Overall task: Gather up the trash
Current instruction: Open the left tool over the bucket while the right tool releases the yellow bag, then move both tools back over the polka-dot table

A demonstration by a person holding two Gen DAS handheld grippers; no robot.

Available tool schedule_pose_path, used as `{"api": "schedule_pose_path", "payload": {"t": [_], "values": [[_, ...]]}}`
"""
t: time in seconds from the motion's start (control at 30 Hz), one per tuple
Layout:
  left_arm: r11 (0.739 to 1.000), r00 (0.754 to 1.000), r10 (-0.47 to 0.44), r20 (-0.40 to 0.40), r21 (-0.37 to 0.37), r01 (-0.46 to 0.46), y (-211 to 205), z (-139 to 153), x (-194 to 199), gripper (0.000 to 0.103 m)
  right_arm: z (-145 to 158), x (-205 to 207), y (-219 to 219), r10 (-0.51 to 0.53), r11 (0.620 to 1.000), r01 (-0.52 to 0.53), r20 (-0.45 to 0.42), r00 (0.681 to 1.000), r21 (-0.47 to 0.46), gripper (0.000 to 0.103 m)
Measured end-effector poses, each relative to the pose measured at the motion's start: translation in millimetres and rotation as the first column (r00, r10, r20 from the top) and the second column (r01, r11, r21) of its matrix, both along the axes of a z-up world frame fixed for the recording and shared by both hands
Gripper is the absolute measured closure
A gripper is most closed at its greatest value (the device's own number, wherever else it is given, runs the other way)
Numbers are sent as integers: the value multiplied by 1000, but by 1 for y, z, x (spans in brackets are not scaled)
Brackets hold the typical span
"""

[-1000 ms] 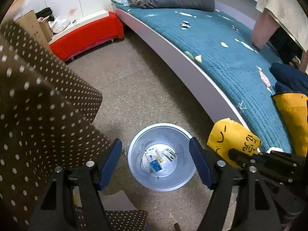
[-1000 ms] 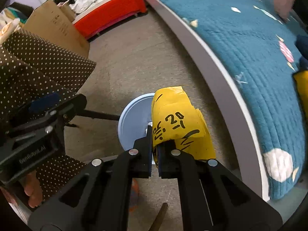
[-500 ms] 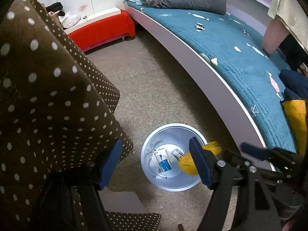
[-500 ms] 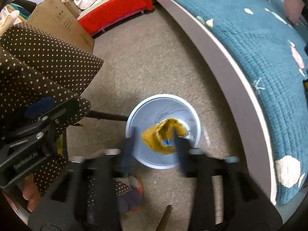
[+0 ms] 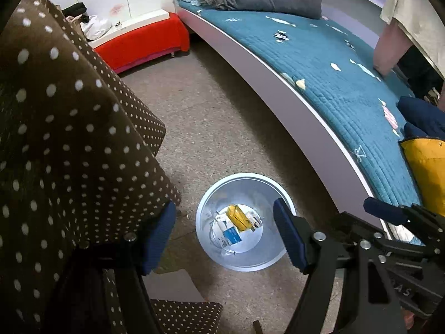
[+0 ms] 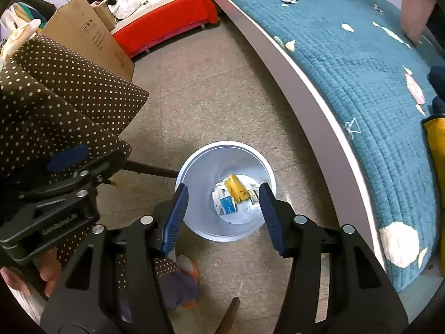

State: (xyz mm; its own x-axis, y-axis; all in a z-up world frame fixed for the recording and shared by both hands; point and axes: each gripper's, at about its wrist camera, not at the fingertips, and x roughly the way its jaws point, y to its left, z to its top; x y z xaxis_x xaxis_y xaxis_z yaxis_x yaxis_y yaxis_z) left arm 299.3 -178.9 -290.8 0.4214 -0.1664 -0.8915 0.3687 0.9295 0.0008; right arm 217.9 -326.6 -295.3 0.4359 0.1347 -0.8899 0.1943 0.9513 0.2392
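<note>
Found a bed (image 5: 333, 89) under a blue quilt along the whole right side, running from near to far. Found bare grey floor (image 5: 217, 117) to its left. Noted a brown dotted cloth (image 5: 69, 139) filling the near left and draped close over the left gripper. Noted a red bench (image 5: 144, 41) at the far left wall and a cardboard box (image 6: 83, 36) nearer than it.

Spotted a pale round bin (image 5: 205, 222) standing upright on the floor, near, between cloth and bed, just beside the bed's edge. Held the left gripper (image 5: 224, 202) above it, spread wide and empty. Held the right gripper (image 6: 223, 186) over the same bin, likewise spread with nothing between its blue pads (image 6: 175, 217).

Saw the trash lying at the bottom of the bin: a crumpled yellow wrapper (image 6: 235, 190) resting on a blue-and-white carton (image 6: 226, 203), with smaller pale scraps touching them. Could not read what those scraps were.

Judged the wrapper light, soft and easily crushed, probably slick like film, so likely to slide from a shallow pinch. Judged a raised fold or a bunched edge the best place to grip, rather than a flat face. Judged the carton light too, yet stiffer, best taken across a thin edge.
</note>
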Motion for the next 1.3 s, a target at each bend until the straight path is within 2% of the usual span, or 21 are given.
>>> {"api": "schedule_pose_path", "payload": {"t": [0.27, 0.73, 0.93, 1.3], "values": [[999, 999, -37, 26, -12, 37, -13, 15, -25, 32, 22, -28, -13, -43, 998, 45, 30, 999, -36, 50], [985, 981, -161, 112, -48, 167, -32, 65, -88, 30, 81, -89, -21, -133, 984, 148, 142, 981, -97, 50], [974, 968, -186, 170, -96, 204, -17, 101, -116, 28, 114, -112, -16, -146, 979, 173, 213, 966, -110, 49], [971, 941, -149, 304, -136, 198, 32, 170, -152, 24, 181, -138, 17, -111, 976, 171, 372, 921, -133, 35]]}}
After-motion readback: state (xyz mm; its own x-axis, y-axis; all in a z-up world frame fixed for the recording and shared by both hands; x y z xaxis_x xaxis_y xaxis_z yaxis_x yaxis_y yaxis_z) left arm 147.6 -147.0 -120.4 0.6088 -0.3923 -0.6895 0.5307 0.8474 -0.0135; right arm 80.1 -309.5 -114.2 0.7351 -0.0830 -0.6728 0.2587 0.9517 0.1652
